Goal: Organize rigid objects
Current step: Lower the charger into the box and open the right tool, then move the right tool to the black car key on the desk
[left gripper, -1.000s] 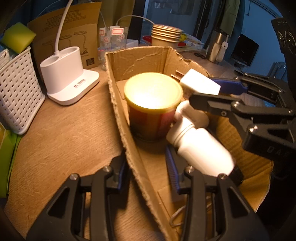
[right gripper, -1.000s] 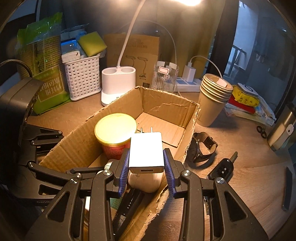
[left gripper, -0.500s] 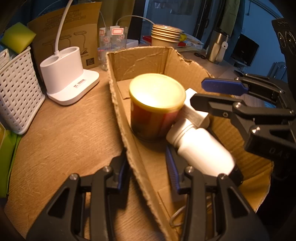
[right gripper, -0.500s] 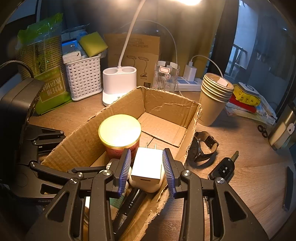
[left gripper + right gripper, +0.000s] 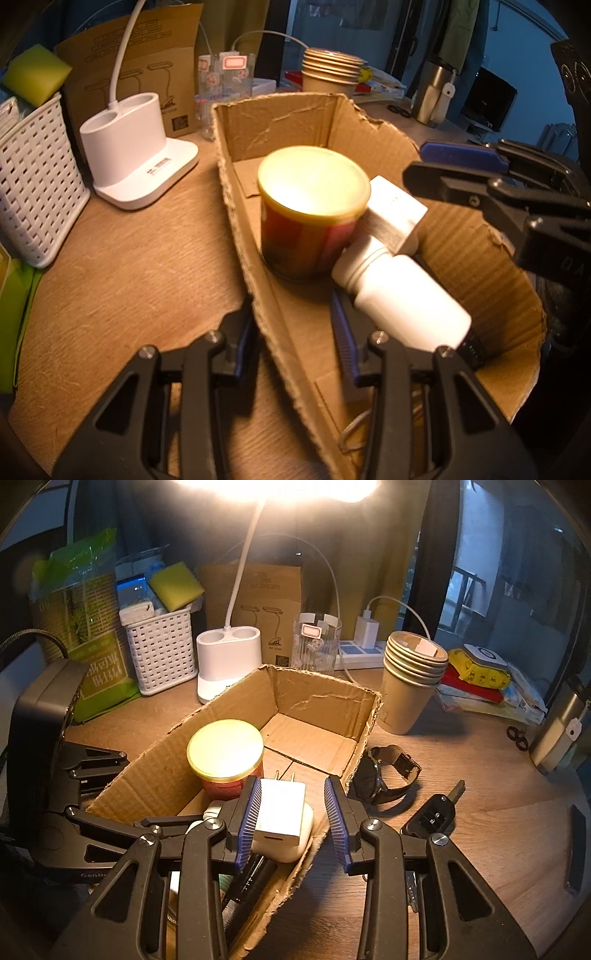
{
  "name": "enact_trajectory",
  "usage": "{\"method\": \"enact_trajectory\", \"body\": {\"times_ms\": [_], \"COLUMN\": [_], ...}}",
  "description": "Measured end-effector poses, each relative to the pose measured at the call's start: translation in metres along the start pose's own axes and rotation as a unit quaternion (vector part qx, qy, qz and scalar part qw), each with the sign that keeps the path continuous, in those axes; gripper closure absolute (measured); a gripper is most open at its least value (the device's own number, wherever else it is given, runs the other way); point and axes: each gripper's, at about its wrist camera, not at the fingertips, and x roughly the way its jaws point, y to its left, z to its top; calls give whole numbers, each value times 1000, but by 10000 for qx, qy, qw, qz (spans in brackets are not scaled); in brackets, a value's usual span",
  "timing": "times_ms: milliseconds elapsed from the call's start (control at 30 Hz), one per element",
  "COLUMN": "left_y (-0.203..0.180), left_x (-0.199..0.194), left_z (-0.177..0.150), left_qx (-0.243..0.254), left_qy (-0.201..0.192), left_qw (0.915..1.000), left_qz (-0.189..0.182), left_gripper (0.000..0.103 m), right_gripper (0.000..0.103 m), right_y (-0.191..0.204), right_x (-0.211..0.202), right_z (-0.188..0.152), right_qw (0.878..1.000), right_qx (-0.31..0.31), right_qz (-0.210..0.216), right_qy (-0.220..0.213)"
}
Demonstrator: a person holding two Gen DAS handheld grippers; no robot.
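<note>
An open cardboard box (image 5: pixel 277 122) (image 5: pixel 317 701) holds a red can with a yellow lid (image 5: pixel 314 184) (image 5: pixel 225 747). A white bottle (image 5: pixel 406 302) lies on its side next to the can. A white plug charger (image 5: pixel 397 210) (image 5: pixel 282 808) rests on the bottle, leaning against the can. My right gripper (image 5: pixel 291 782) (image 5: pixel 415 160) hovers open just above the charger, its pads clear of it. My left gripper (image 5: pixel 293 341) straddles the box's near side wall. Its outer pad is against the cardboard, and a gap shows on the inner side.
On the desk right of the box lie a wristwatch (image 5: pixel 388 775) and a car key (image 5: pixel 432 816). Behind them stands a stack of paper cups (image 5: pixel 410 686). A lamp base (image 5: pixel 229 661), white basket (image 5: pixel 162 650), glass (image 5: pixel 316 646) and steel flask (image 5: pixel 561 731) line the back.
The charger left my right gripper's pads and dropped into the box onto the bottle. The can shifted slightly inside the box. My left gripper stayed put.
</note>
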Motion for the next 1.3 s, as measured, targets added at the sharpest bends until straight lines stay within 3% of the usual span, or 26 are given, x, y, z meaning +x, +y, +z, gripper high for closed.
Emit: {"method": "enact_trajectory", "body": {"times_ms": [1200, 1267, 1300], "left_y": [0, 0, 0], "left_x": [0, 0, 0], "left_z": [0, 0, 0], "left_qx": [-1, 0, -1], "left_qy": [0, 0, 0], "left_qw": [10000, 10000, 10000], "left_qz": [-1, -1, -1], "left_gripper": [63, 63, 63], "right_gripper": [64, 62, 55], "right_y": [-68, -74, -77], "right_x": [-6, -5, -4], "right_z": [-15, -17, -18], "right_qw": [9944, 9933, 9927], "right_qx": [760, 850, 893], "right_qz": [-734, -788, -813], "right_qy": [24, 28, 32]}}
